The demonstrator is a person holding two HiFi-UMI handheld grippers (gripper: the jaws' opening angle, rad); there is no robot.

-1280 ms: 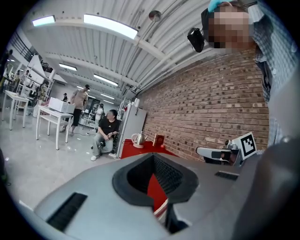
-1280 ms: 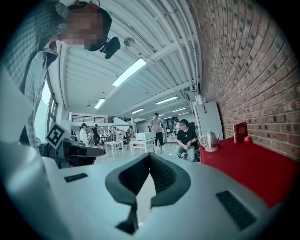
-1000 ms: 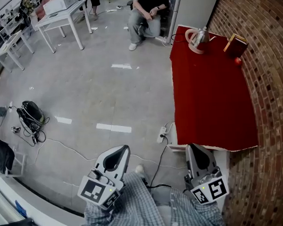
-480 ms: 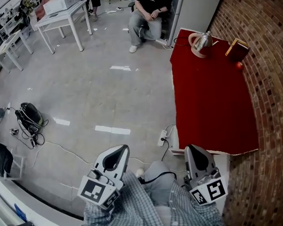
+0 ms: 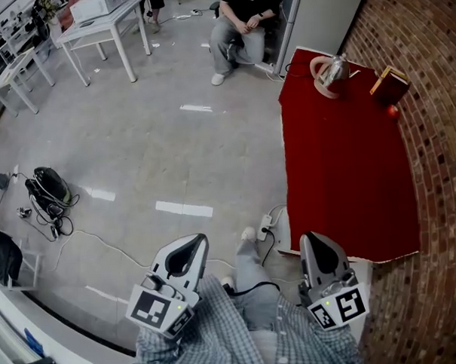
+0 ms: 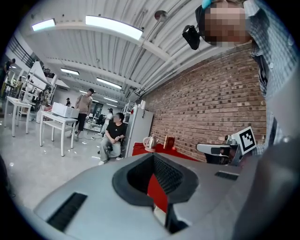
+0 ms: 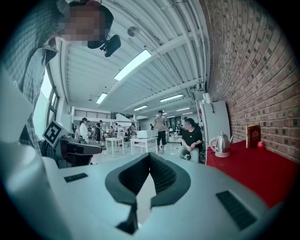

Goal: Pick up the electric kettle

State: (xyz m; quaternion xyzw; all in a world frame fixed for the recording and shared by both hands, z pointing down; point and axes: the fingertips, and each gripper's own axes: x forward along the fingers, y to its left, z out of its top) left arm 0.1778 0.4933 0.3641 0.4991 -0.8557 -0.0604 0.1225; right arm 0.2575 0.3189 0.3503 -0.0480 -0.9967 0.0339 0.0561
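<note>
The steel electric kettle stands on a pale base at the far end of the red-covered table. It shows small and far off in the left gripper view and in the right gripper view. My left gripper is low in the head view, over the floor, left of the table's near end. My right gripper is beside the table's near corner. Both point level toward the far end. Each has its jaws shut with nothing between them, as the left gripper and the right gripper show in their own views.
A brown box and a small red ball sit near the kettle by the brick wall. A person sits beyond the table. A power strip with cords lies at the table's near left corner. White tables stand far left.
I have stepped forward toward the table, both grippers moving along with me. A foot now shows near the power strip. The kettle has not moved on the table.
</note>
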